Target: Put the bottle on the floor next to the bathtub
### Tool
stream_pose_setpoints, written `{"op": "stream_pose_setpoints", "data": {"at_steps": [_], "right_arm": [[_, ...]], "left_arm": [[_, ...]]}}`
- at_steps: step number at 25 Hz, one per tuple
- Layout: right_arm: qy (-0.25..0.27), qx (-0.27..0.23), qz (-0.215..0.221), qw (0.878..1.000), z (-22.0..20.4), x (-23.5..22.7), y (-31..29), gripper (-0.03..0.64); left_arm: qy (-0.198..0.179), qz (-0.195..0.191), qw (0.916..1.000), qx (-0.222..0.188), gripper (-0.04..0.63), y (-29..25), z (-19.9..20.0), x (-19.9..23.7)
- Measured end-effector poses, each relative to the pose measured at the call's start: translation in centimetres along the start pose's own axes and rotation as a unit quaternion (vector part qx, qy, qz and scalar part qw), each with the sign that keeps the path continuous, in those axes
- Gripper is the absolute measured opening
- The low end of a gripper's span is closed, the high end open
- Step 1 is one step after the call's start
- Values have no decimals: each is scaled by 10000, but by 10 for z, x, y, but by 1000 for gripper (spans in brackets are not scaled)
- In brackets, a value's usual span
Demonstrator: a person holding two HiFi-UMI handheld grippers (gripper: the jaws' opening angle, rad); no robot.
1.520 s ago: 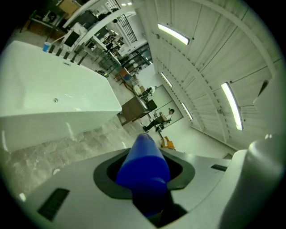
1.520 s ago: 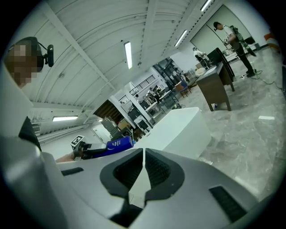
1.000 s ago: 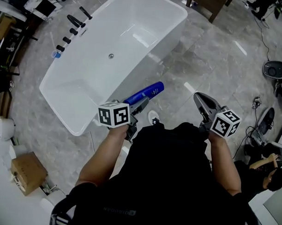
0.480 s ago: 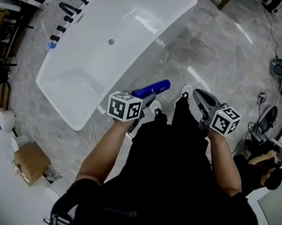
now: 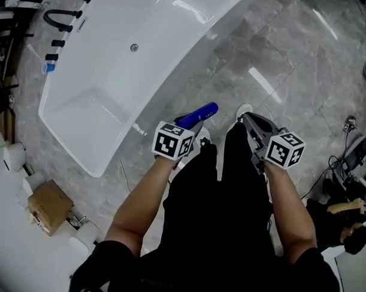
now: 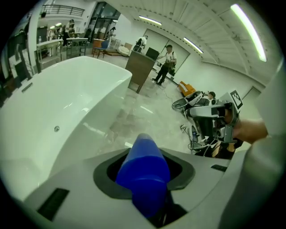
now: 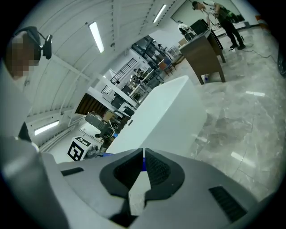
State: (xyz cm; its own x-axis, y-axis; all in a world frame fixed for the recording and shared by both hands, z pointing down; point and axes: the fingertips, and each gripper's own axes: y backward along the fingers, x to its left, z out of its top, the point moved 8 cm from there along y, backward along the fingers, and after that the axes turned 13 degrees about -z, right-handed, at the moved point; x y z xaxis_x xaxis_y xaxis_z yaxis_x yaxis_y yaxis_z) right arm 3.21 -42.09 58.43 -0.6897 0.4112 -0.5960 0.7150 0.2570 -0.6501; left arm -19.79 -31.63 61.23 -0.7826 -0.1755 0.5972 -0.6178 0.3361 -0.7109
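Bathtub (image 5: 107,74) at left, white, nothing in it. Your left tool (image 5: 192,127) is clamped on the blue bottle (image 5: 200,113). The bottle is in the air over the grey floor (image 5: 282,62), just beside the tub's near wall, lying roughly level and pointing away from you. My read: you're mid-carry, bottle not yet down.

To do it well:
- Lower the tool close to the tub's base.
- Tip the bottle upright so its flat end meets the tile.
- Let it stand before you part the jaws. It looks smooth and round, so it would likely roll if left on its side.

Your right tool (image 5: 248,119) has its jaws pressed together on nothing. Hold it off to the side.

Counts: one cardboard box (image 5: 49,206), one bathtub, one bottle, two tools.
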Motion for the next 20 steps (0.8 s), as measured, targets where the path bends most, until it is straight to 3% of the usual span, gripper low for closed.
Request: {"op": "stream_pose_setpoints", "data": {"at_steps": [5, 10, 16, 20], "right_arm": [[2, 218, 2, 9998, -14, -49, -75, 38], [23, 210, -240, 9995, -43, -97, -143, 38], [-81, 400, -345, 9986, -88, -135, -206, 38], [-180, 505, -206, 9983, -107, -151, -228, 38]], "left_arm": [[-133, 328, 9983, 472, 160, -86, -11, 61], [-196, 771, 9902, 1150, 160, -170, -34, 132], [-383, 1185, 9732, 1934, 160, -258, -62, 200], [-500, 1344, 9547, 2609, 161, -313, -82, 243]]}}
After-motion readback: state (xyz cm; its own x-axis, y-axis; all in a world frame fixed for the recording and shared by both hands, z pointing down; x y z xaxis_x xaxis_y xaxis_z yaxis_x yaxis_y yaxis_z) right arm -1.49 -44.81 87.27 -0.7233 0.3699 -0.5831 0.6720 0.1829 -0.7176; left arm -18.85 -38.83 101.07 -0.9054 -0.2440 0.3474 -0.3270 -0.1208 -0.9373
